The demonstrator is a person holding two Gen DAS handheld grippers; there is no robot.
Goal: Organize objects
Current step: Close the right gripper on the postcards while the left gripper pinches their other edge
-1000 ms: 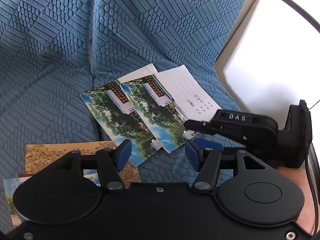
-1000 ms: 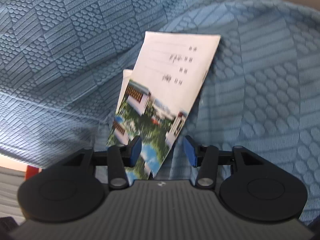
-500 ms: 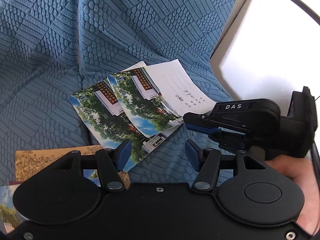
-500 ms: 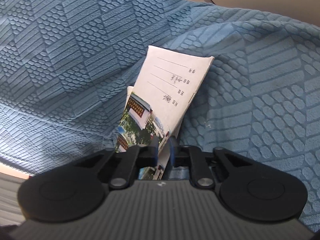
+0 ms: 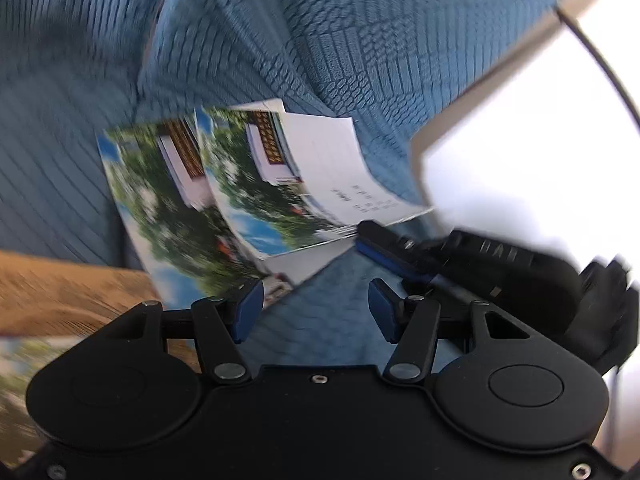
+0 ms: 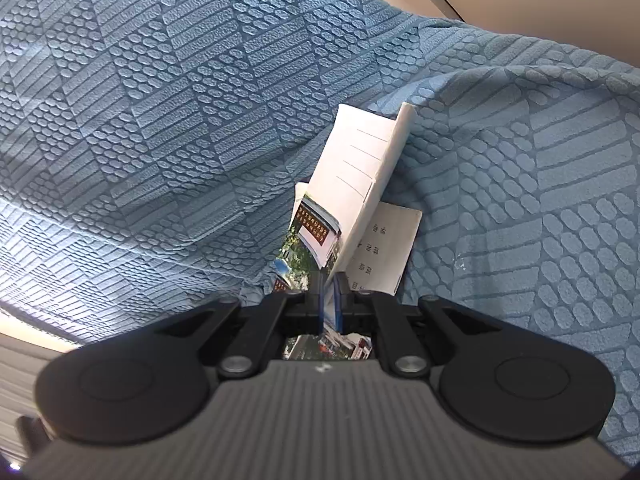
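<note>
Several postcards lie fanned on a blue textured cover (image 5: 360, 60). My right gripper (image 5: 360, 236) (image 6: 329, 300) is shut on the near corner of the top postcards (image 5: 256, 200), a photo card (image 6: 316, 232) and a white address-side card (image 6: 360, 160), and holds them tilted up. Another photo postcard (image 5: 160, 200) stays flat below them. My left gripper (image 5: 316, 304) hovers just in front of the fan. Its jaws are closing slightly, with only cover between them, and the lower card's corner sits by the left finger.
A brown patterned card (image 5: 60, 296) and another picture card (image 5: 24, 376) lie at the lower left. A bright white surface with a pale edge (image 5: 520, 140) borders the cover on the right. The cover rises in folds behind the cards (image 6: 160, 100).
My right gripper closed on the corner of the top postcards and tilted them up off the cover. My left gripper dropped and rolled, and its view is now blurred.
</note>
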